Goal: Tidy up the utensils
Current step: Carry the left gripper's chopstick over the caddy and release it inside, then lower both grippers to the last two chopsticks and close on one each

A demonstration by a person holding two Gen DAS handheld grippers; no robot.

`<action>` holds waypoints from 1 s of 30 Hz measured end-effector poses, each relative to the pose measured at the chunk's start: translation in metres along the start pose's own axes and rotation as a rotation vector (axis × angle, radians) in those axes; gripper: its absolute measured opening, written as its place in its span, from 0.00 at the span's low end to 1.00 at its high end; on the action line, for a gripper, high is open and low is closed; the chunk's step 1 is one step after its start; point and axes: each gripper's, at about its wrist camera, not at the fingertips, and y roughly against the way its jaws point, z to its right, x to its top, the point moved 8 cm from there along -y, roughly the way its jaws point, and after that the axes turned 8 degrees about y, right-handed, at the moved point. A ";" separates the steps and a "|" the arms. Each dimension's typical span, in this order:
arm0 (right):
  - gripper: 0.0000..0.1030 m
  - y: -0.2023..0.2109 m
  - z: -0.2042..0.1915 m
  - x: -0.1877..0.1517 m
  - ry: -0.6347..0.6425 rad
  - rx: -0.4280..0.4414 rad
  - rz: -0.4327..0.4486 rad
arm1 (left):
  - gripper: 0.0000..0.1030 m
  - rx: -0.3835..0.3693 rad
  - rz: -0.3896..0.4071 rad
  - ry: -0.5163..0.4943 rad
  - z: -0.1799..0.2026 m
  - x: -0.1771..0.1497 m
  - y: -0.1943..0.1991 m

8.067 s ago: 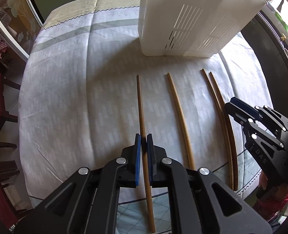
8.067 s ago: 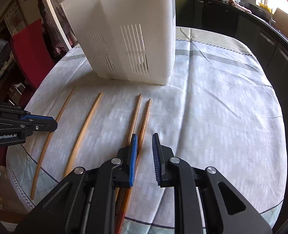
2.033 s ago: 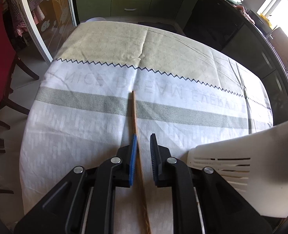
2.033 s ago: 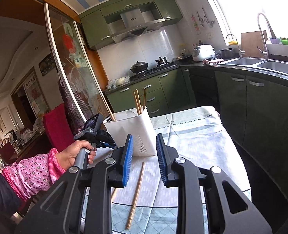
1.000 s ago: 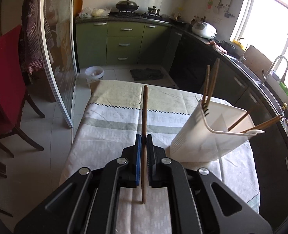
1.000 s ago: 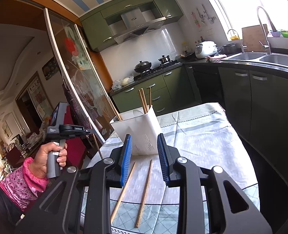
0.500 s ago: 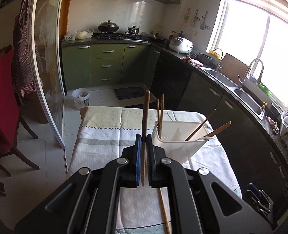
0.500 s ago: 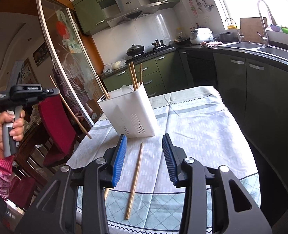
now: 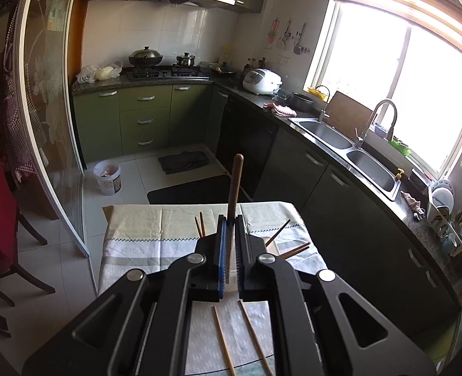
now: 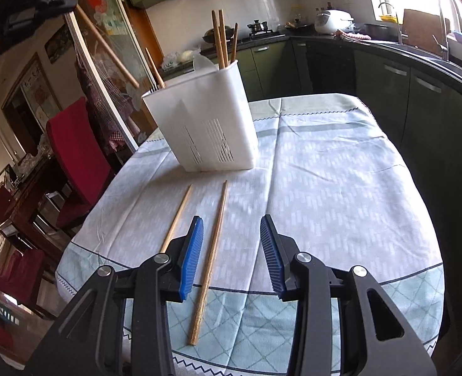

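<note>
My left gripper (image 9: 230, 222) is shut on a brown wooden chopstick (image 9: 234, 185) and holds it high above the table; it also shows in the right wrist view (image 10: 52, 1) at top left, the held chopstick (image 10: 105, 47) slanting down toward the white utensil holder (image 10: 205, 125). The holder stands on the tablecloth with several chopsticks (image 10: 220, 40) in it; in the left wrist view only chopstick tips (image 9: 199, 224) show behind my jaws. My right gripper (image 10: 232, 235) is open and empty, low over two chopsticks (image 10: 213, 247) lying on the cloth.
The oval table (image 10: 340, 188) has a white and pale green cloth. Red chairs (image 10: 77, 153) stand to its left by a glass sliding door (image 9: 49, 109). Dark kitchen cabinets (image 10: 418, 100) and a sink (image 9: 350, 147) run along the right.
My left gripper has risen higher with the chopstick, now above the holder. My right gripper has dropped toward the table and opened wider over the two lying chopsticks.
</note>
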 end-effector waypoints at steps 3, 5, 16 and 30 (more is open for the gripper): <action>0.37 -0.009 0.000 -0.004 0.010 -0.017 -0.017 | 0.05 0.011 0.023 -0.004 0.006 0.015 -0.007; 0.37 -0.011 0.002 -0.005 0.009 -0.021 -0.021 | 0.05 0.014 0.027 -0.010 0.009 0.022 -0.014; 0.37 -0.037 -0.001 0.002 0.054 -0.048 -0.069 | 0.05 0.051 -0.022 -0.012 0.002 0.016 -0.076; 0.37 -0.085 -0.007 0.006 0.073 -0.072 -0.161 | 0.27 0.072 -0.158 -0.013 -0.019 -0.027 -0.124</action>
